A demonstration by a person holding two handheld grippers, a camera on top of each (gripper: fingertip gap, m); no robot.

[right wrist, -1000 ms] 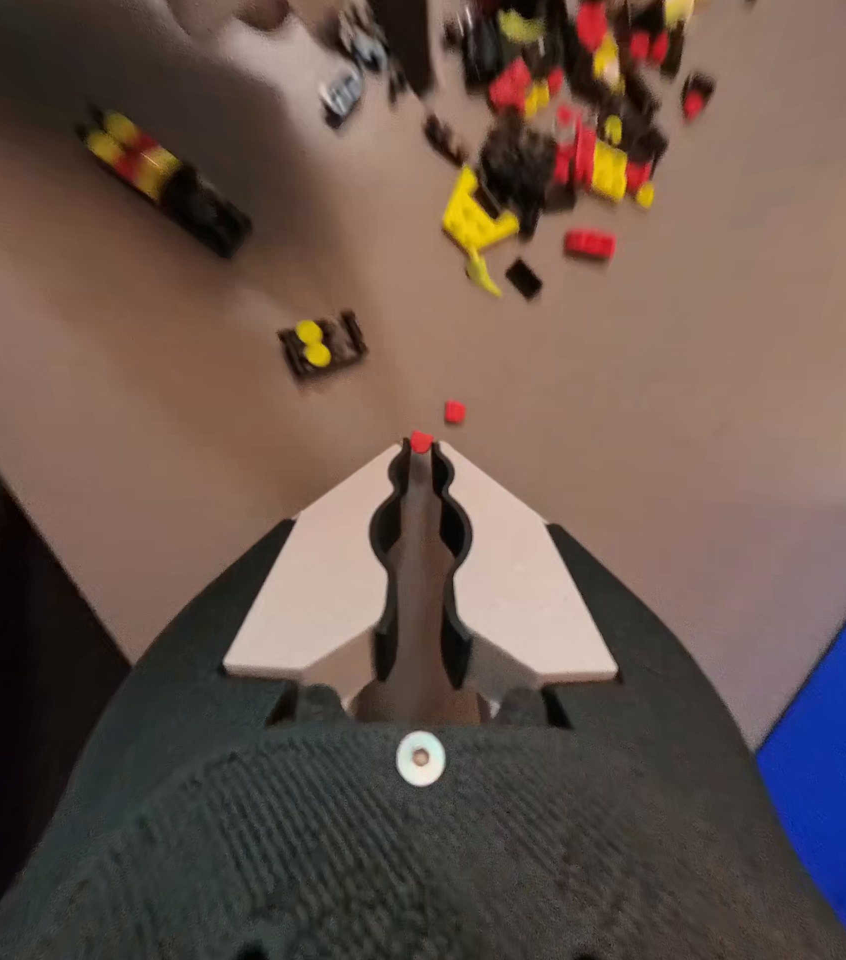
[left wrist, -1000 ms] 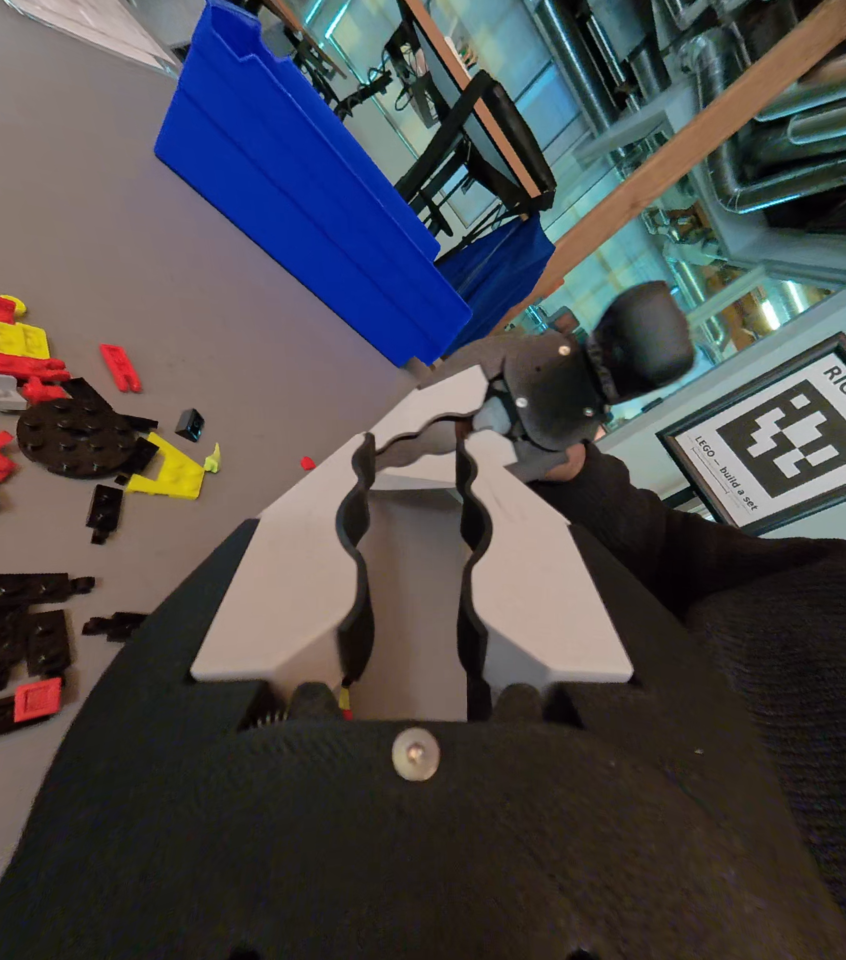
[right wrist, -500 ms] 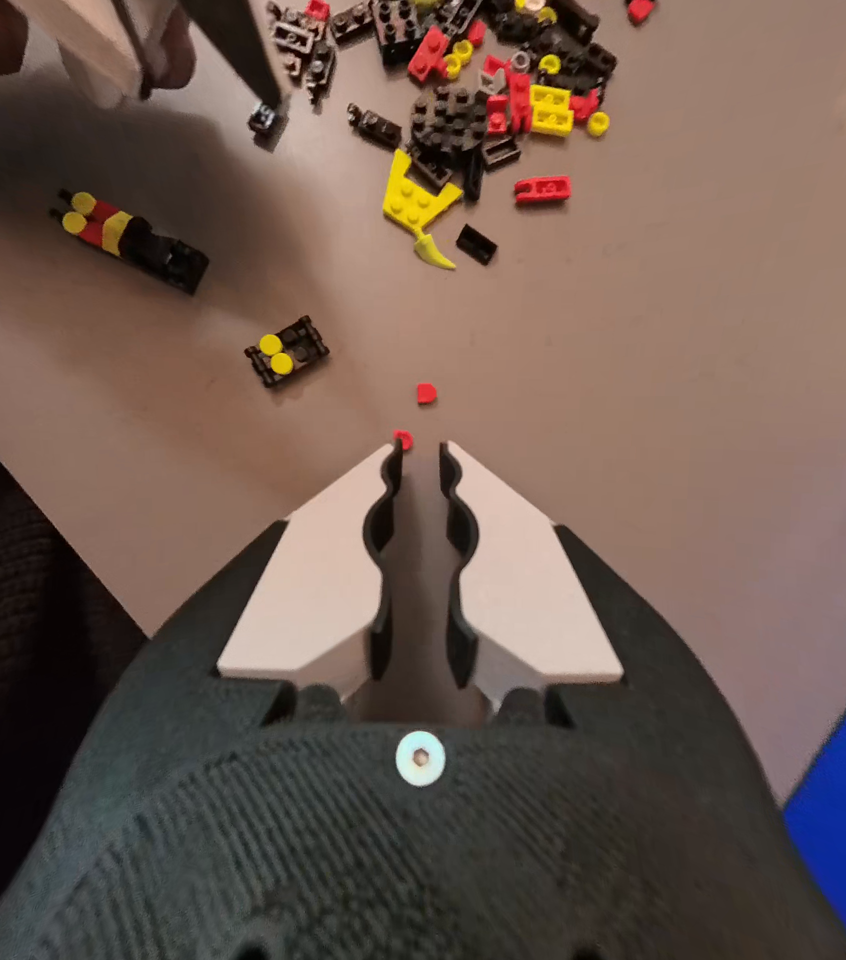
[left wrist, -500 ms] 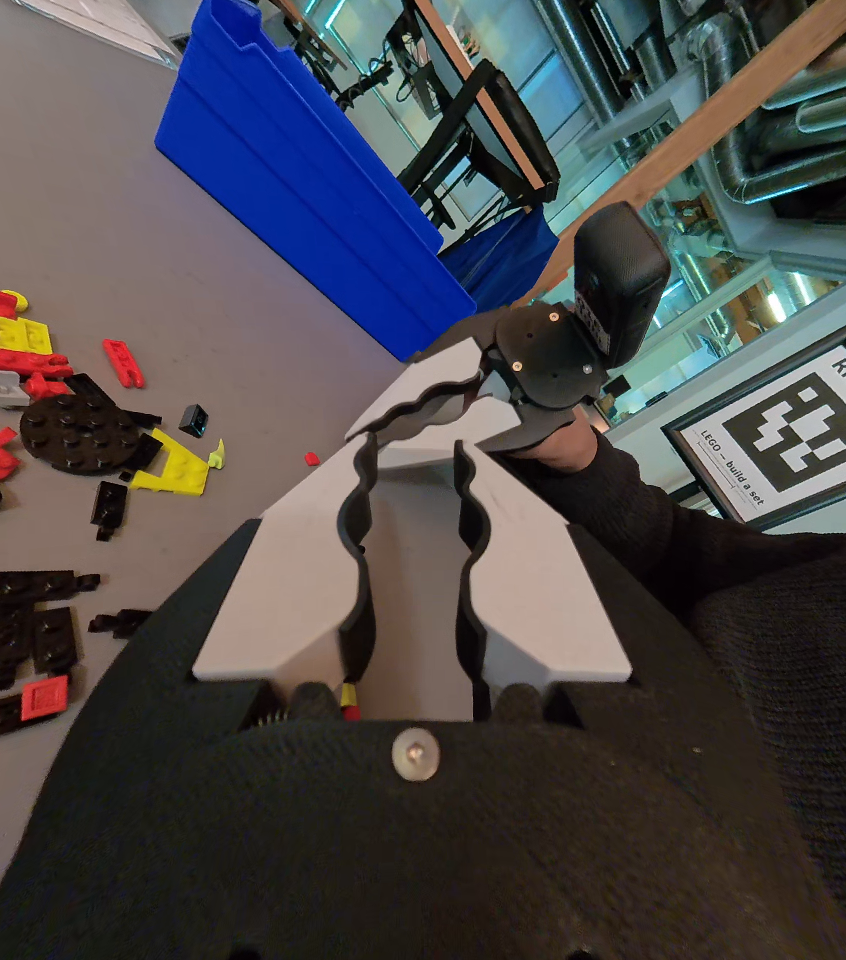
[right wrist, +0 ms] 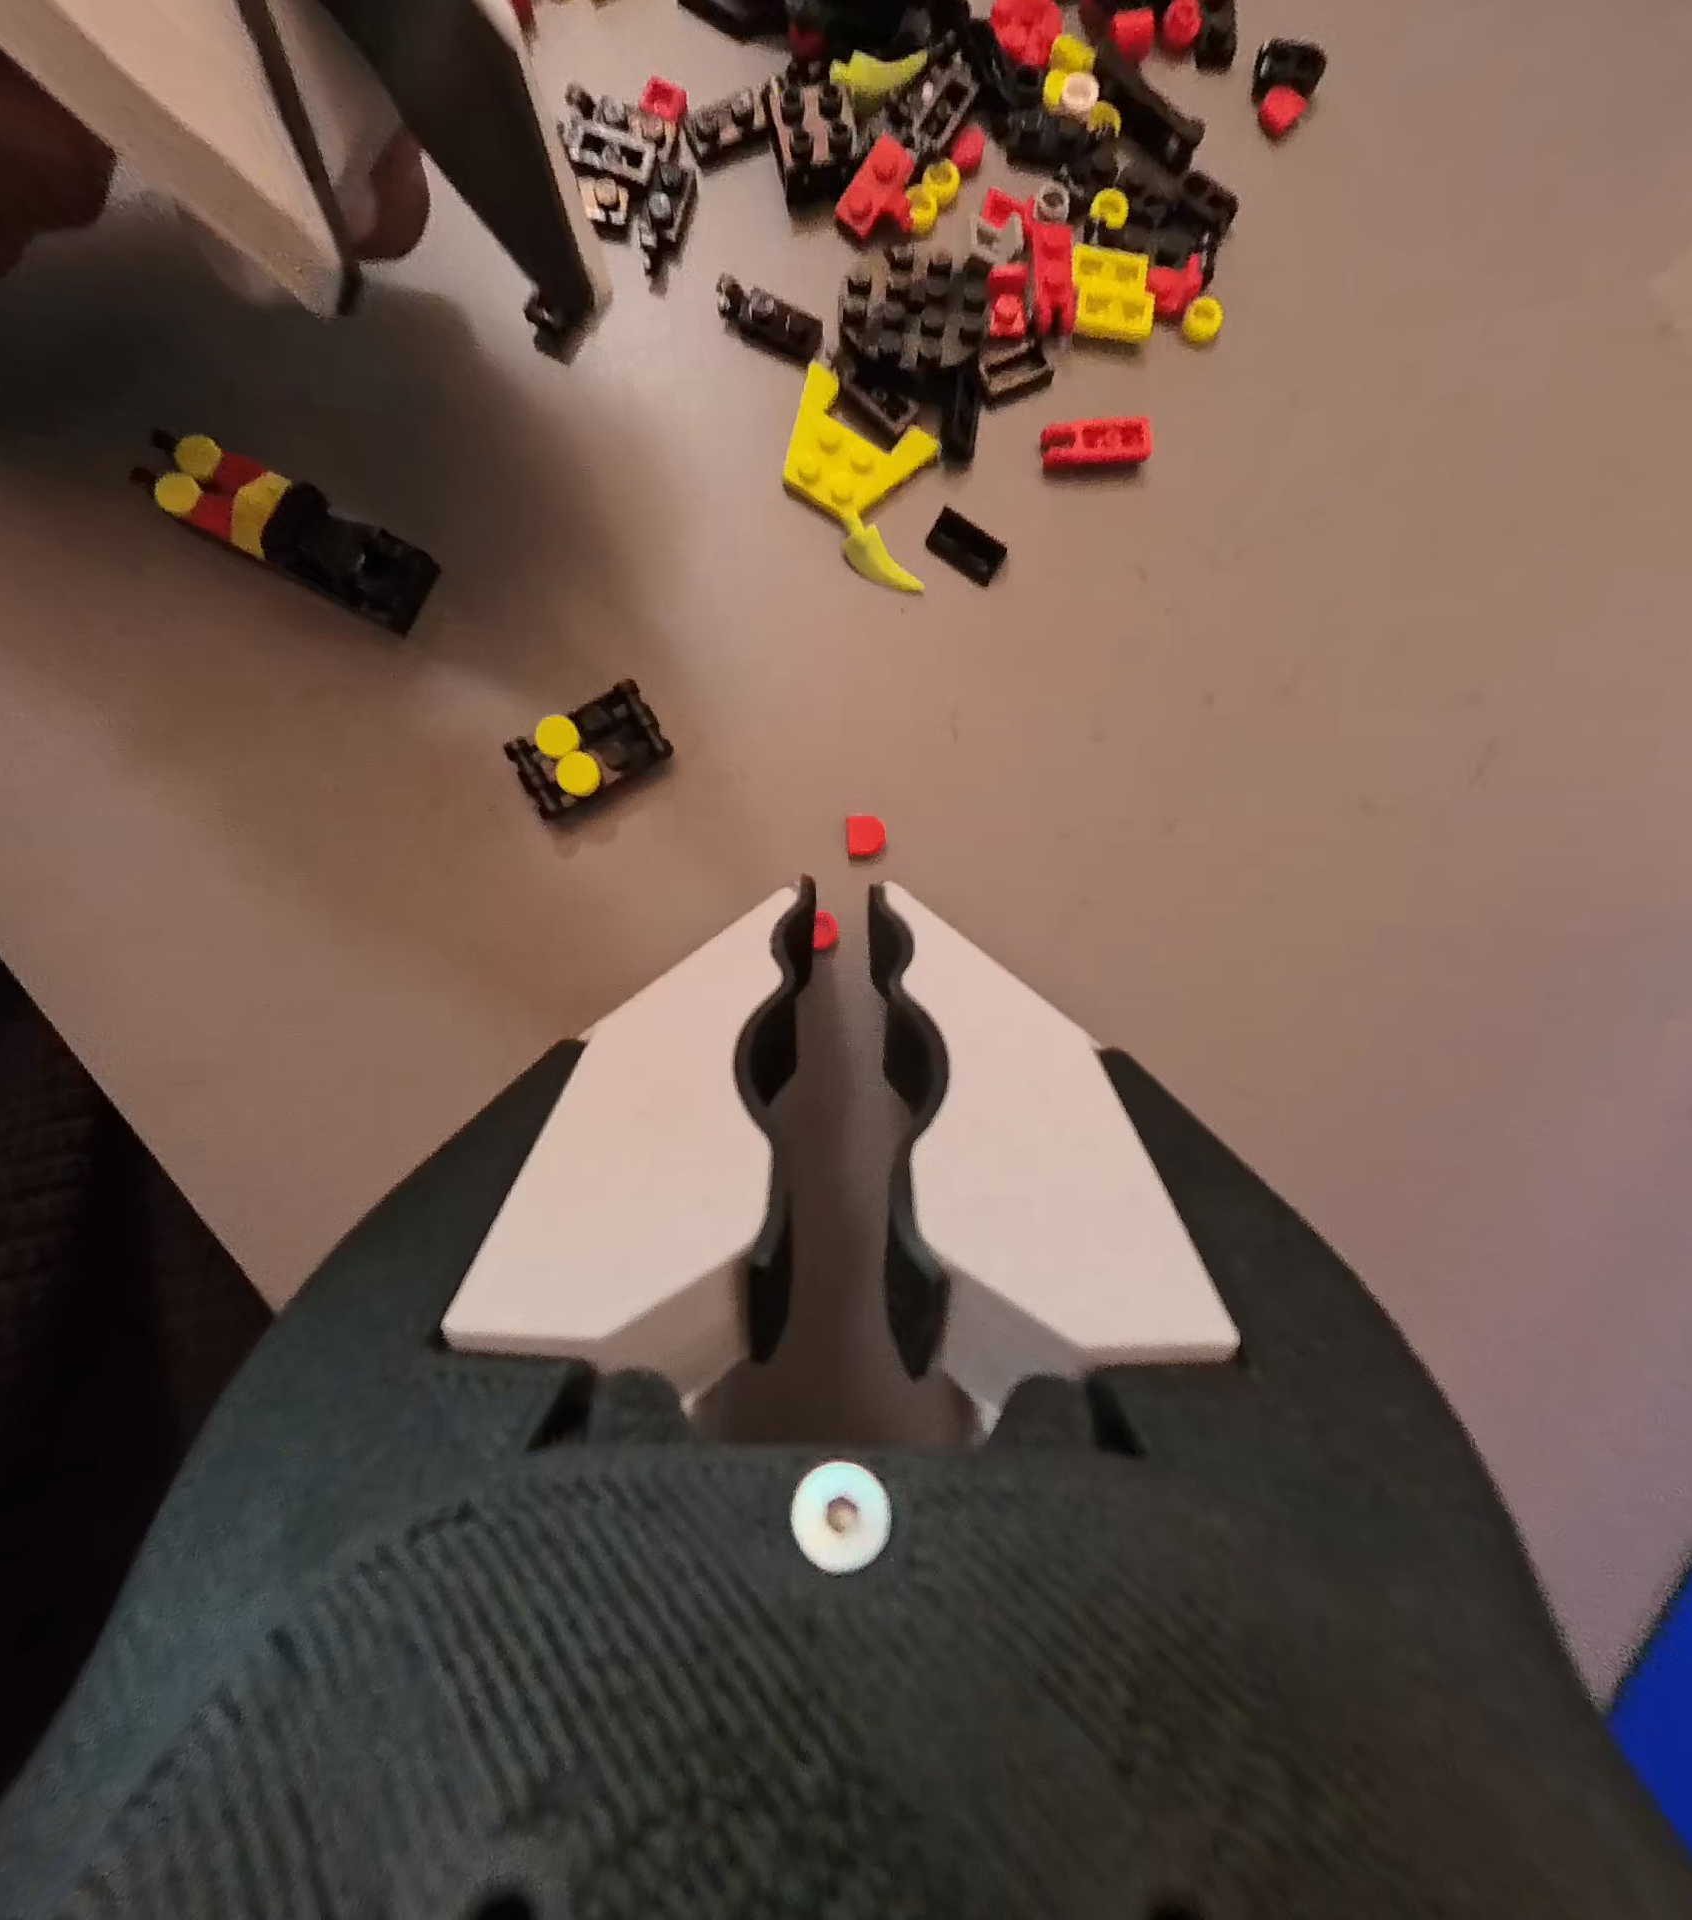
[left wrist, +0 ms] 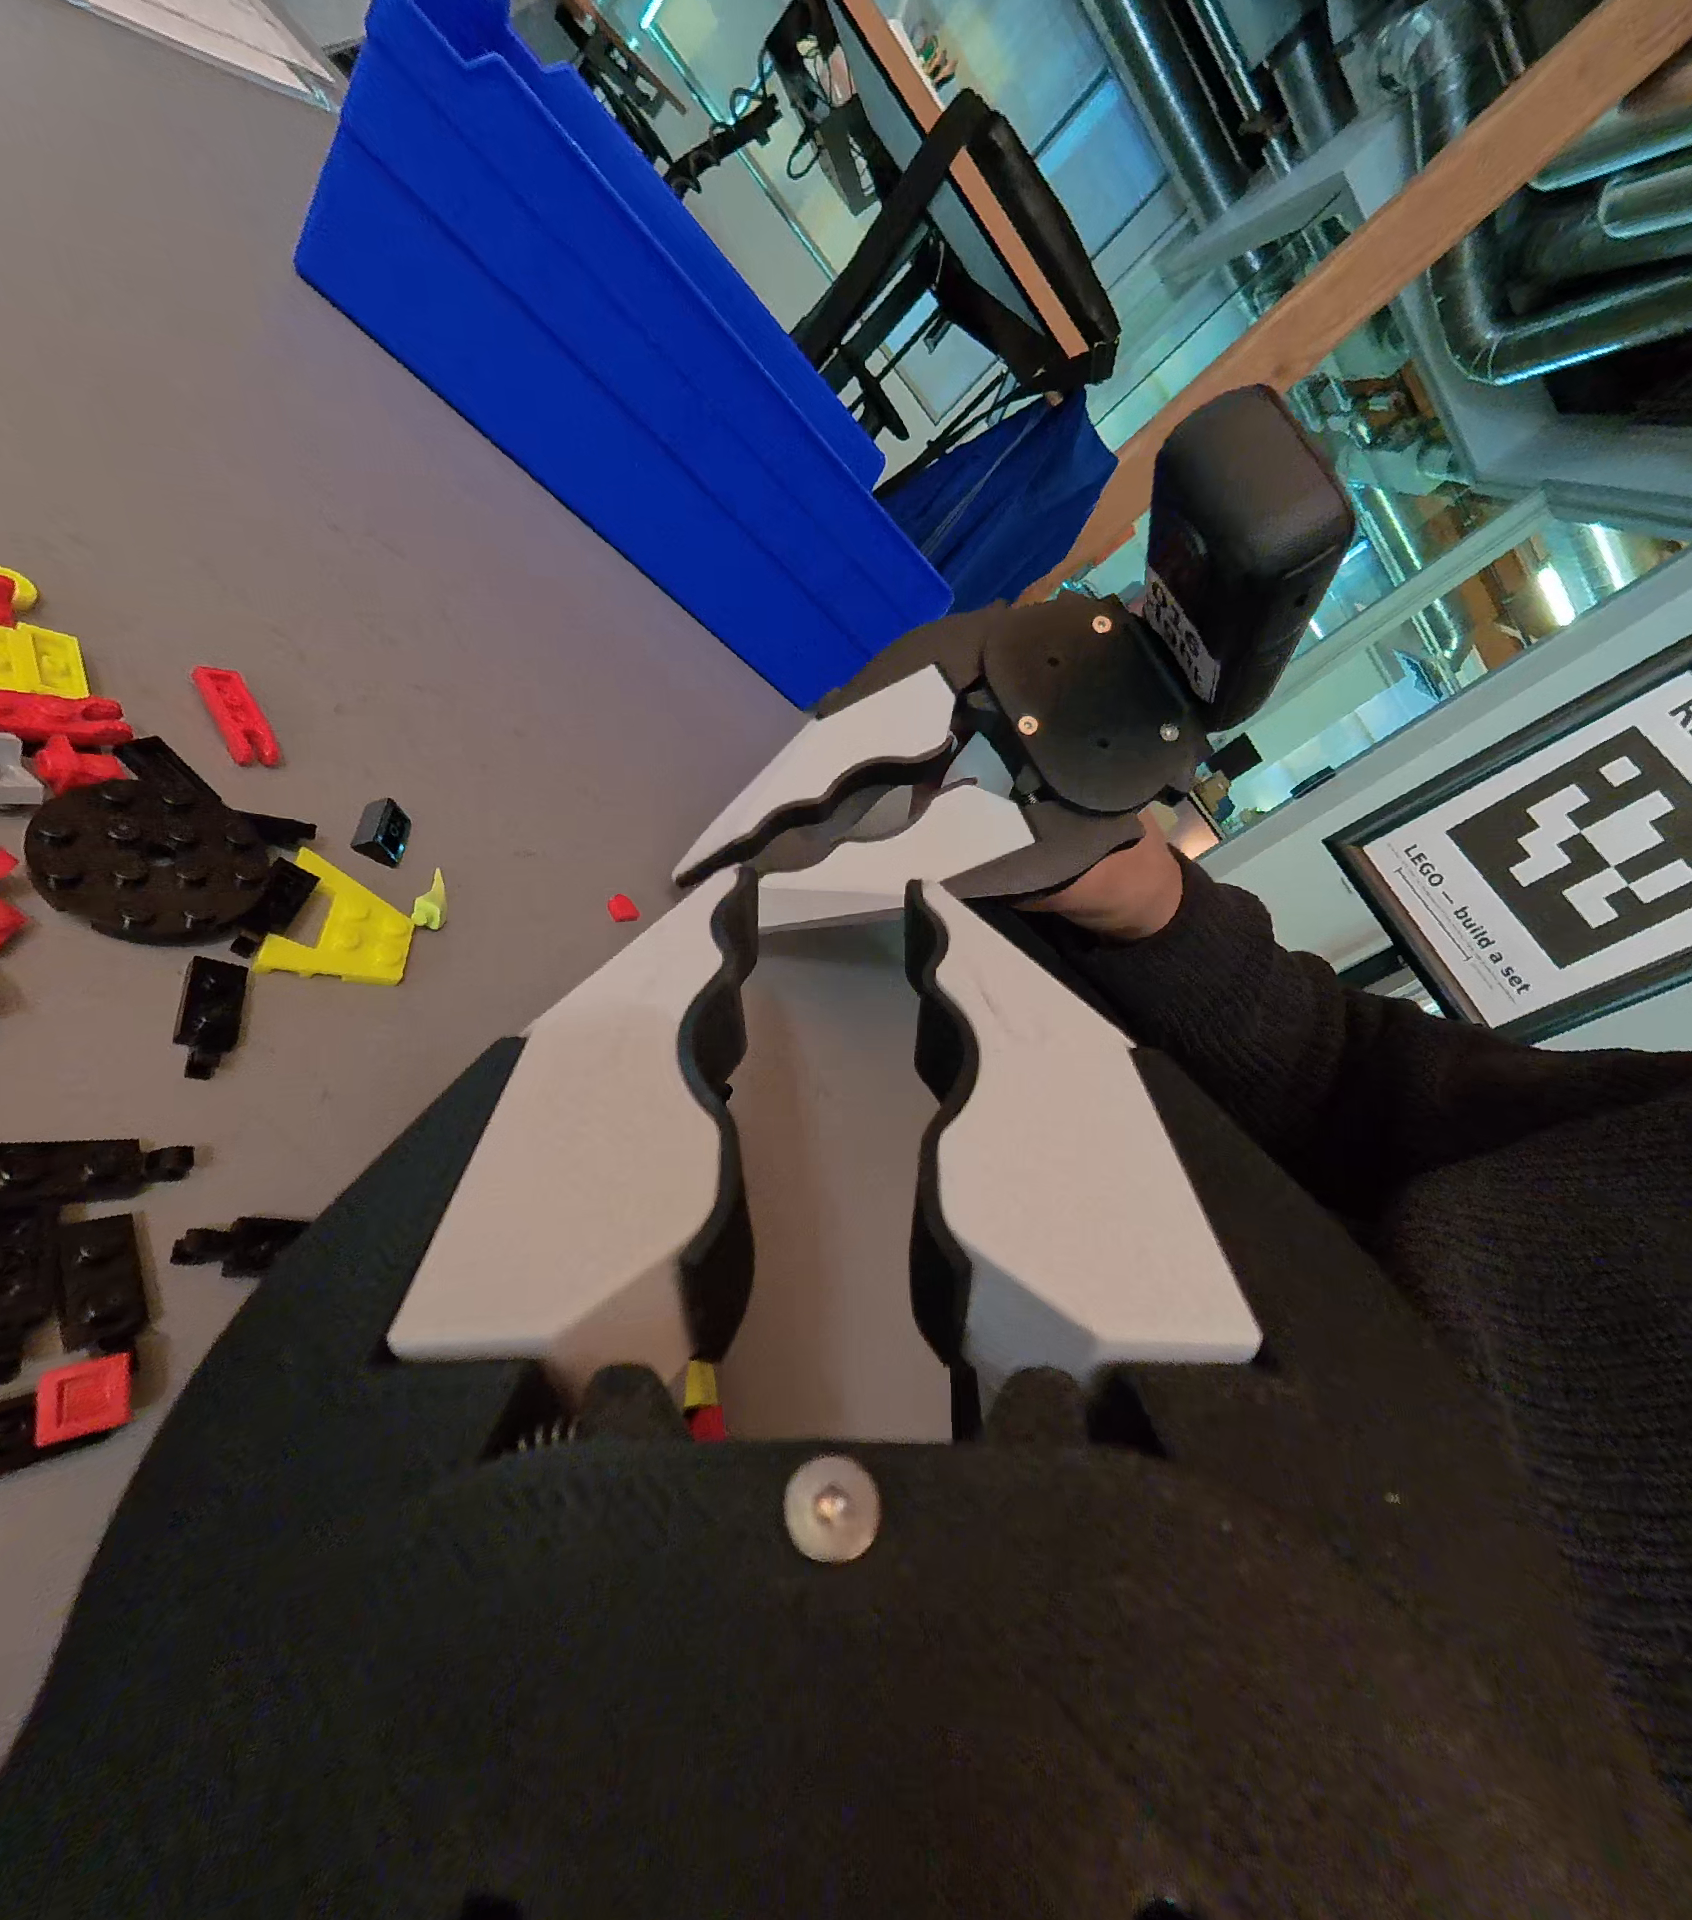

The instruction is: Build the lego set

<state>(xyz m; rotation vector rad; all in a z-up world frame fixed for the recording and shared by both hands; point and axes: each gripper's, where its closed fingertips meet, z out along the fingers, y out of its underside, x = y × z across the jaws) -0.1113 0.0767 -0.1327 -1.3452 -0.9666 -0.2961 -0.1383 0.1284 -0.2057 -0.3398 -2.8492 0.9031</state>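
Note:
My right gripper is open a little, just above the grey table. A tiny red piece sits between its fingertips against the left pad; I cannot tell whether it rests on the table. A second tiny red piece lies just ahead. A black plate assembly with two yellow studs lies ahead to the left. A longer black, red and yellow assembly lies farther left. My left gripper is open and empty, held above the table. The right gripper shows just beyond it.
A pile of loose black, red and yellow pieces lies at the far side, with a yellow wedge plate near it. A blue bin stands on the table's right side. The table edge runs along the left. A framed marker sign stands behind. Tip to tip, the grippers are about 10 centimetres apart.
My right gripper was shut on the tiny red piece a second ago and has opened. The piece now sits by the left pad. My left gripper has stayed open and nearly still.

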